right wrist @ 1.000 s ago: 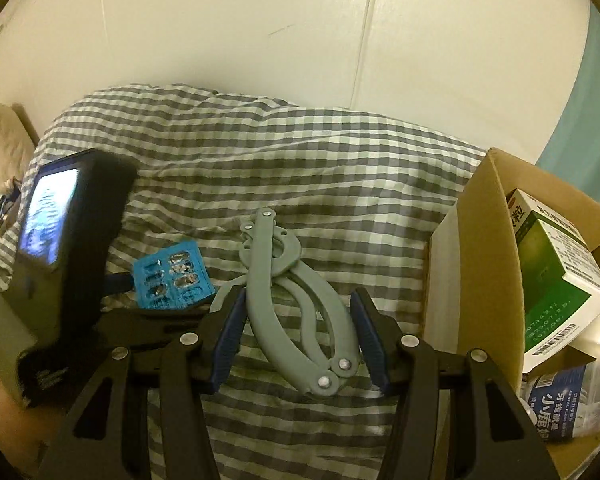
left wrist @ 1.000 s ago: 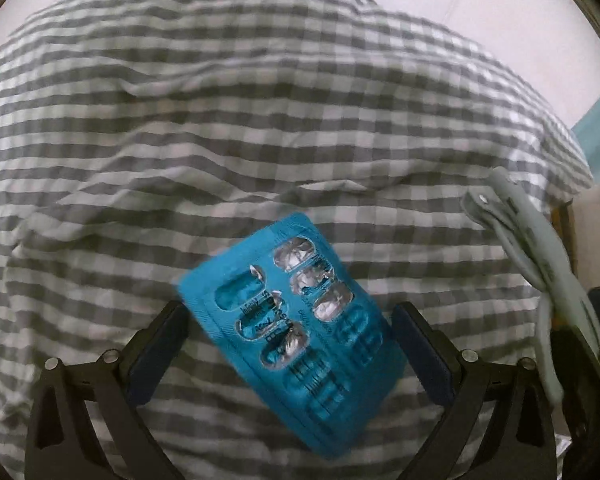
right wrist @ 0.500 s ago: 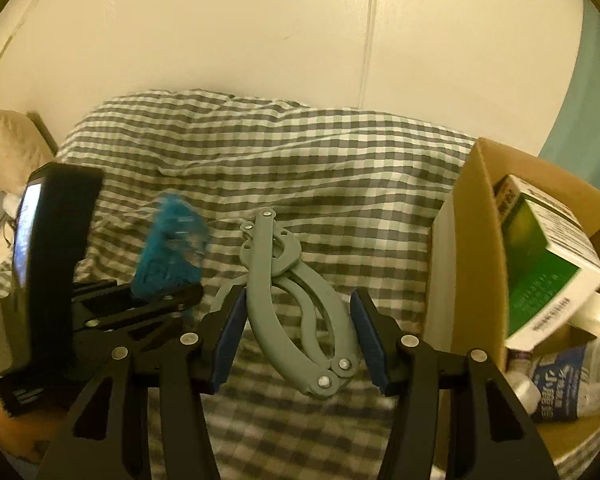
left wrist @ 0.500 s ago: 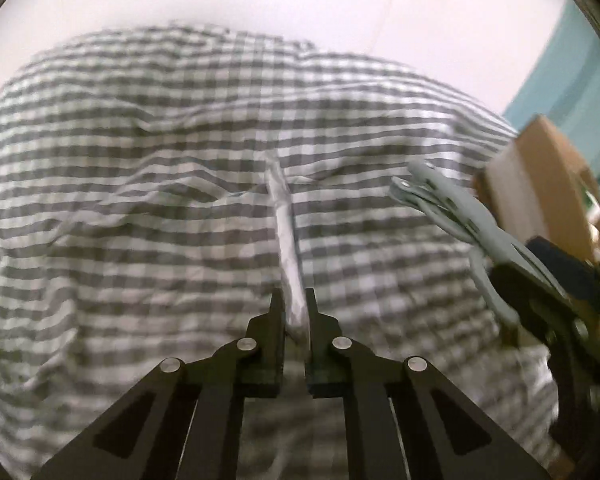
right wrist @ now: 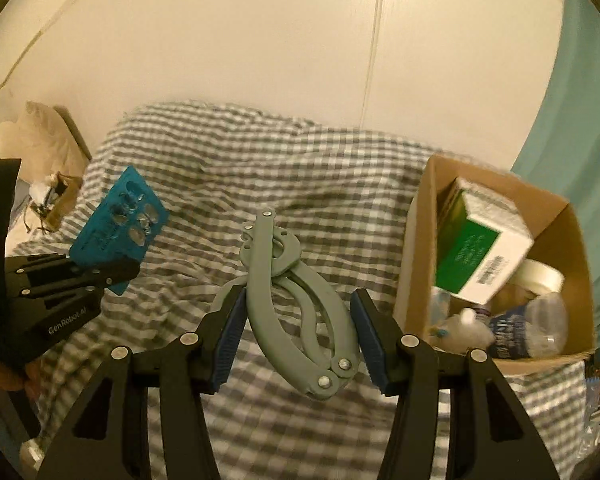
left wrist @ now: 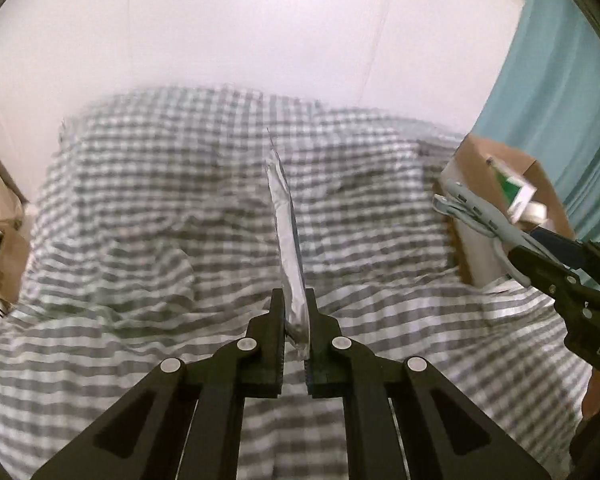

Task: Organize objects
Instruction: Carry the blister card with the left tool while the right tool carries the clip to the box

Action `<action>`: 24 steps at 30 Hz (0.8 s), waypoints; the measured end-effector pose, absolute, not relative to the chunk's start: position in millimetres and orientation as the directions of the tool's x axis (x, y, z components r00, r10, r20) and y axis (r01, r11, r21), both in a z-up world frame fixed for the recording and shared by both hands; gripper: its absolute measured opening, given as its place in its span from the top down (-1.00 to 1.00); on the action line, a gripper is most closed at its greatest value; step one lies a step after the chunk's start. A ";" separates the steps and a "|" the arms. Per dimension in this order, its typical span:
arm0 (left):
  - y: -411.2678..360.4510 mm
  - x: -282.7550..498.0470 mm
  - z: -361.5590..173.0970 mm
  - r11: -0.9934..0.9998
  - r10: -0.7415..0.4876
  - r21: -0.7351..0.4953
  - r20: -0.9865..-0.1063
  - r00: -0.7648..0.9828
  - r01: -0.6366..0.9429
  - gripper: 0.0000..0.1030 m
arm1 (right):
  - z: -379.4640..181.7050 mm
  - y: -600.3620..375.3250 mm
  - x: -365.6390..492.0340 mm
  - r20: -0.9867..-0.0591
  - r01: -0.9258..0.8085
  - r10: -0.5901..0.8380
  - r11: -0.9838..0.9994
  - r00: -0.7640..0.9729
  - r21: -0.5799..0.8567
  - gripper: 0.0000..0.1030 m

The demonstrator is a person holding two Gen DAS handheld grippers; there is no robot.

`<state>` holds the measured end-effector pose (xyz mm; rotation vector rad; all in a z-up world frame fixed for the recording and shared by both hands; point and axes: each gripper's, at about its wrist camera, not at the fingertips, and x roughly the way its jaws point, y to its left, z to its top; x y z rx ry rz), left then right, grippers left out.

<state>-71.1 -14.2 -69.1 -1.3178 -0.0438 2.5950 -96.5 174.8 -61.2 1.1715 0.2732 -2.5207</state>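
My left gripper (left wrist: 294, 320) is shut on a blue blister pack of pills (left wrist: 286, 252), held edge-on above the checked bedspread; the pack's blue face (right wrist: 118, 222) shows in the right wrist view, sticking up from the left gripper (right wrist: 100, 272). My right gripper (right wrist: 296, 320) is shut on a grey-green plastic hand tool (right wrist: 296, 308) with two curved handles, held above the bed; the tool (left wrist: 480, 220) also shows at the right of the left wrist view. An open cardboard box (right wrist: 420, 240) stands to the right of the tool.
The box holds a green and white carton (right wrist: 480, 256), a white jar (right wrist: 540, 276) and clear bottles (right wrist: 532, 328). The grey checked bedspread (left wrist: 160, 220) is rumpled. A white wall stands behind, a teal curtain (left wrist: 560, 100) at right, a small cluttered box (right wrist: 56, 204) at far left.
My left gripper shut on the blister pack, lifted it off the bed and raised it. Both grippers have risen; the box has come further into view.
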 end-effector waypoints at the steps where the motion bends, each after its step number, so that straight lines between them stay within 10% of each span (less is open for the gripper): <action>1: -11.2 -66.7 -58.5 -0.973 0.218 -0.124 -0.781 -0.585 -0.197 0.86 | -51.8 177.0 -92.1 -0.757 0.387 -0.231 -0.922 -0.611 -0.030 -0.03; 12: 71.4 -45.1 50.2 -0.933 0.306 -0.058 -0.651 -0.694 -0.356 0.87 | 57.4 225.6 -53.6 -0.611 0.330 -0.185 -0.935 -0.770 -0.133 -0.02; 24: 200.2 -71.6 47.2 -0.862 0.416 -0.055 -0.645 -0.641 -0.504 0.86 | 73.0 328.1 -98.8 -0.580 0.228 -0.123 -0.967 -0.805 -0.112 -0.02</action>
